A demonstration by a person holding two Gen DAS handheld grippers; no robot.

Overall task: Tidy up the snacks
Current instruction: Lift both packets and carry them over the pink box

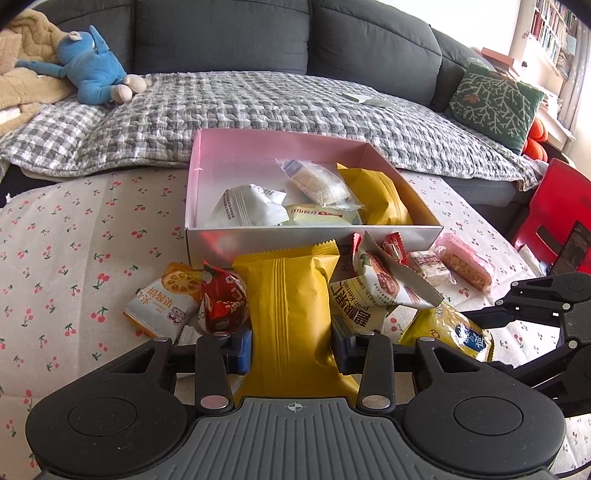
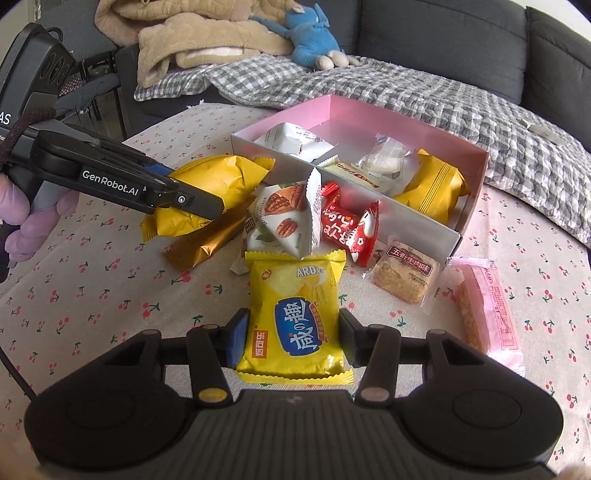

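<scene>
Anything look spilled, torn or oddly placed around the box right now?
Nothing torn or spilled. Loose packets are heaped against the pink box's front wall, and the walnut packet is propped on edge atop others rather than lying flat.

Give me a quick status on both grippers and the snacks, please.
Left gripper shut on plain yellow foil packet. Right gripper straddles yellow chip packet, grip unconfirmed. Pink cardboard box part-filled; loose snacks crowd its front.

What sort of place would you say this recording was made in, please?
Most likely a home living room: a dark grey sofa under a checked quilt, a blue plush toy, and bookshelves.
</scene>
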